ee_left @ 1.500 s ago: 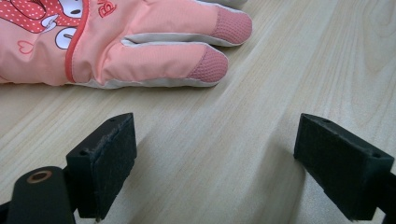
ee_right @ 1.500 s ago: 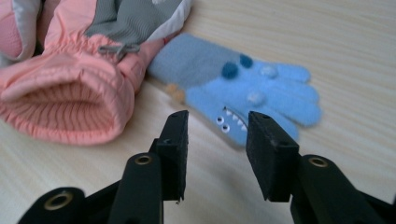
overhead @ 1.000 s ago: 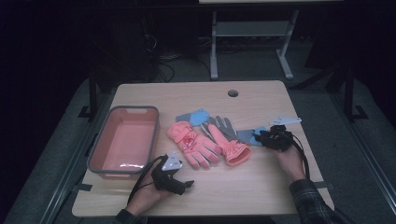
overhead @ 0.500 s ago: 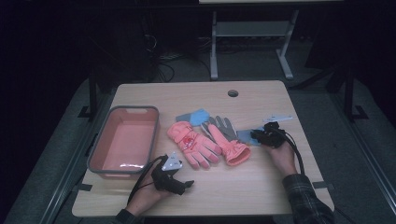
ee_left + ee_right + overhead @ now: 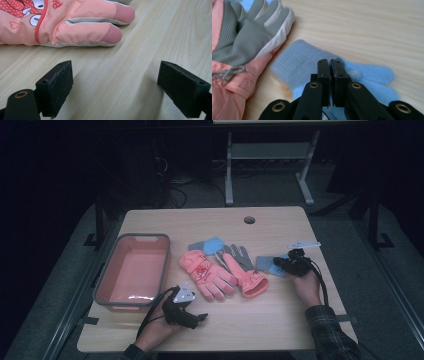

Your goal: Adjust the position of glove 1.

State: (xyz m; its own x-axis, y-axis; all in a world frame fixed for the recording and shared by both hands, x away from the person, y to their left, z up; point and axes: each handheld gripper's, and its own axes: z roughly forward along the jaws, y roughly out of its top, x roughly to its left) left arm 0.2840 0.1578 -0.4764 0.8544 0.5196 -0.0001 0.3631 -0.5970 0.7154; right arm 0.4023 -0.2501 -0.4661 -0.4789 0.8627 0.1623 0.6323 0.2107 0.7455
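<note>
A soft light-blue knitted glove [image 5: 312, 62] is pinched between the shut jaws of the right tool [image 5: 330, 65] at the right side of the pale wooden bench [image 5: 235, 325], where it lies flat just beside the cuff of an upturned salmon-pink ski glove with a grey mesh palm [image 5: 244, 32]. In the high view the right tool [image 5: 289, 265] is seen resting low on that glove [image 5: 265, 264], the hand behind it laid on the bench, a posture that suggests the fabric is being gathered for a lift. Whether much wool is caught between the closed jaws cannot be told, so the hold is judged a thin one.

The left tool [image 5: 186, 312] is held near the front edge, its jaws spread wide and empty, pointed at the fingertips of a second salmon-pink ski glove with a dotted cartoon print [image 5: 62, 25], which lies near but apart from it. This waiting position is read as readiness to take that glove next.

A salmon-pink rectangular plastic tub with a grey rim [image 5: 102, 279] stands empty at the left, well apart from the gloves, and is judged the likely place for them. A second light-blue knitted glove [image 5: 207, 245] lies at the far side of the pile.
</note>
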